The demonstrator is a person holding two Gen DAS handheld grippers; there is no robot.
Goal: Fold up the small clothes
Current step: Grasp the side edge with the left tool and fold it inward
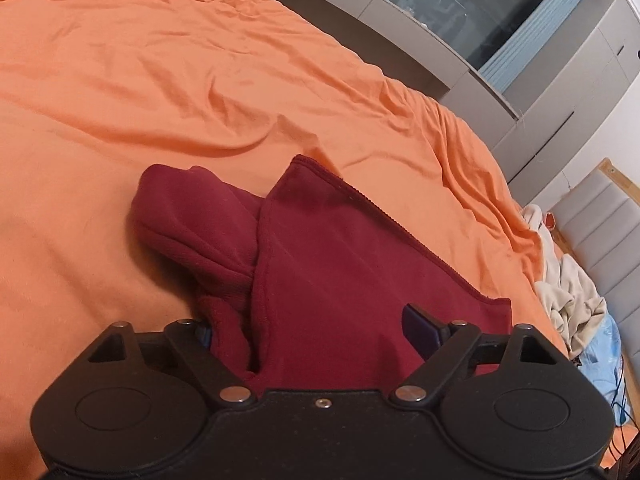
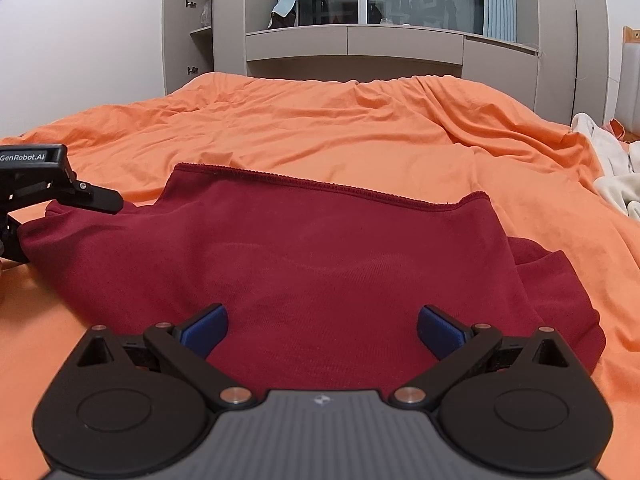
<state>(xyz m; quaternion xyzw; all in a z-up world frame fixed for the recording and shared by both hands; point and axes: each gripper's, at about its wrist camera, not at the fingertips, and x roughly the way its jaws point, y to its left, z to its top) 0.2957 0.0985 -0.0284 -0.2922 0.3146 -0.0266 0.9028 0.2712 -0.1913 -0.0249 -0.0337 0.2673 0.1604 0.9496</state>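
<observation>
Both wrist cameras are looking forward and slightly downward along their jaws, close above the orange bed [image 2: 320, 128]. Both are sharing the dark red garment [image 1: 332, 264] [image 2: 320, 264]; the right view is also catching the left gripper [image 2: 24, 216] at its left edge.

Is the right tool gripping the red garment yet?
Cannot tell. The right wrist view shows the right tool wide open over the red garment, not pinching it, but whether its pads graze the cloth is unclear.

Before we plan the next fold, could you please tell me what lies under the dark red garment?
The orange bedsheet shows all around the dark red garment, so it lies on that. Anything beneath its folded layers is covered.
</observation>
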